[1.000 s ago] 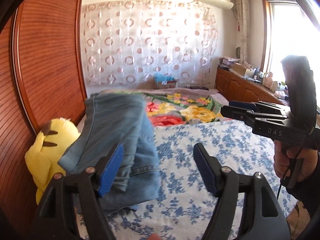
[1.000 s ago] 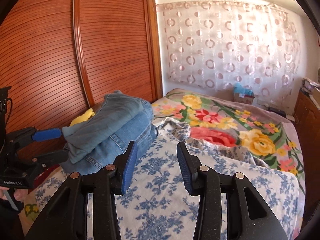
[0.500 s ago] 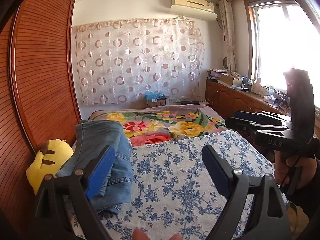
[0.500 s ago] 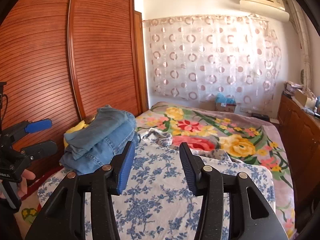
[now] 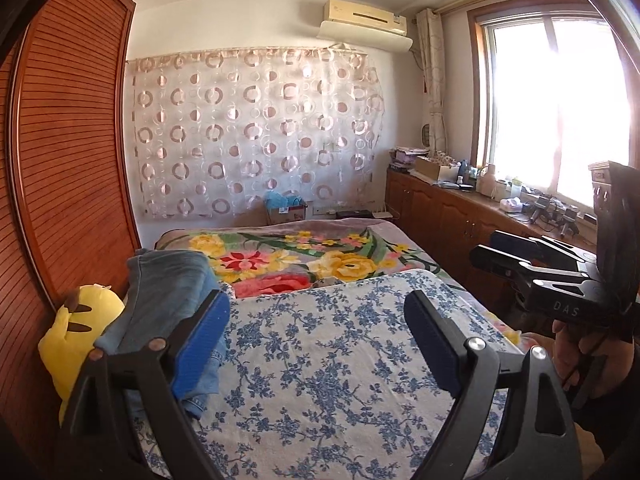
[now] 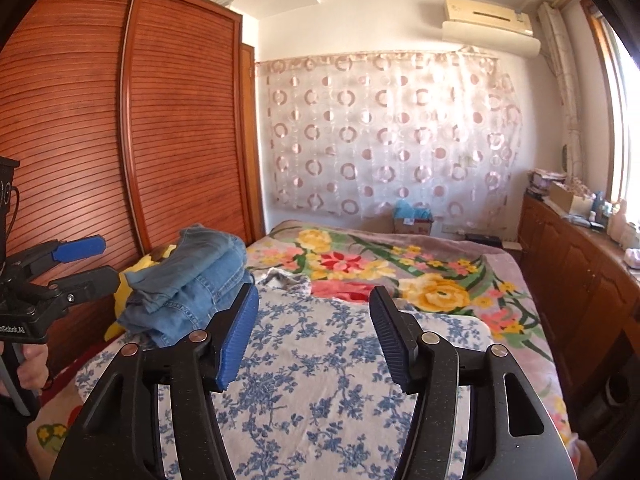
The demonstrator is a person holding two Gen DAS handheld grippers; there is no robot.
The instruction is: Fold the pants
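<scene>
Left gripper [image 5: 316, 338] first: jaws spread wide, nothing between them, only the blue-flowered sheet [image 5: 320, 360] showing through the gap. Over to the right gripper [image 6: 314, 338], and its jaws are opening as we watch, also with nothing between the pads, just that same sheet below. Neither one has hold of any cloth. Each tool shows up in the other's camera: from the left wrist, the right one sits at the right edge, gripped in a hand [image 5: 580, 356]; from the right wrist, the left one floats at the left edge, blue pad forward, with fingers [image 6: 34, 366] wrapped round its handle. Now the pants [image 6: 192, 280]: blue denim, folded into a thick stack, lying at the left edge of the bed [image 6: 532, 320], partly on the sheet, close up against the wooden wardrobe [image 6: 80, 140]. A yellow plush toy [image 5: 76, 332] is wedged between the stack and the wardrobe, touching the denim. Beyond the sheet, a bright floral blanket [image 5: 320, 252] covers the far end of the bed. Behind that hangs a circle-patterned curtain [image 5: 256, 132], with an air conditioner [image 5: 364, 20] up on the wall, and a window [image 5: 560, 112] glares above a low wooden cabinet [image 5: 448, 216] along the right side.
</scene>
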